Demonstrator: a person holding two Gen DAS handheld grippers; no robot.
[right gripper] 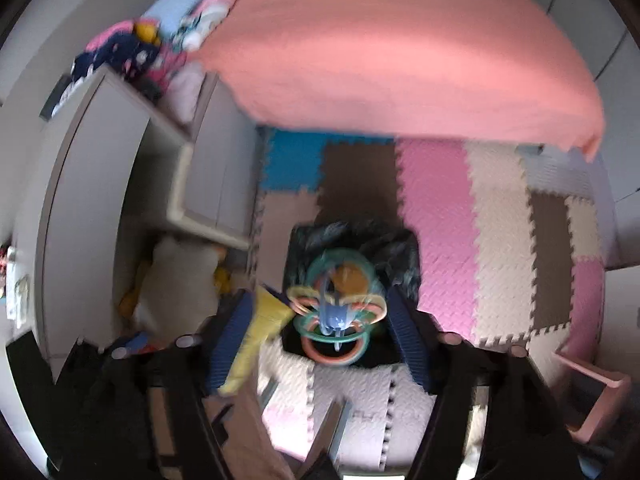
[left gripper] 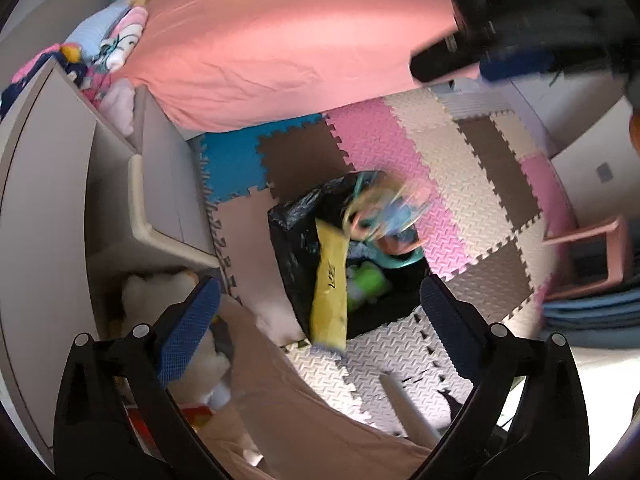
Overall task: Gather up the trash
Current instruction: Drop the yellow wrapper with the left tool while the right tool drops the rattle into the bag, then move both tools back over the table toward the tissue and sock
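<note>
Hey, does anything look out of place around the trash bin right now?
Yes: a yellow wrapper hangs half over the black-lined bin's rim instead of inside, and a colourful ring toy sits blurred above the bin.

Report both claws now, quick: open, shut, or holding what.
Left claw: open, holding nothing; the yellow wrapper hangs free over the black trash bag.
Right claw: open; the ring rattle toy sits between its fingers, ungripped.

Both views show strong fisheye curvature with black corners; the right wrist view is heavily motion-blurred throughout; the left is sharper, smearing only at the ring toy (left gripper: 380, 216); bright glare washes the near floor mat (right gripper: 360, 392); lighting moderate.
</note>
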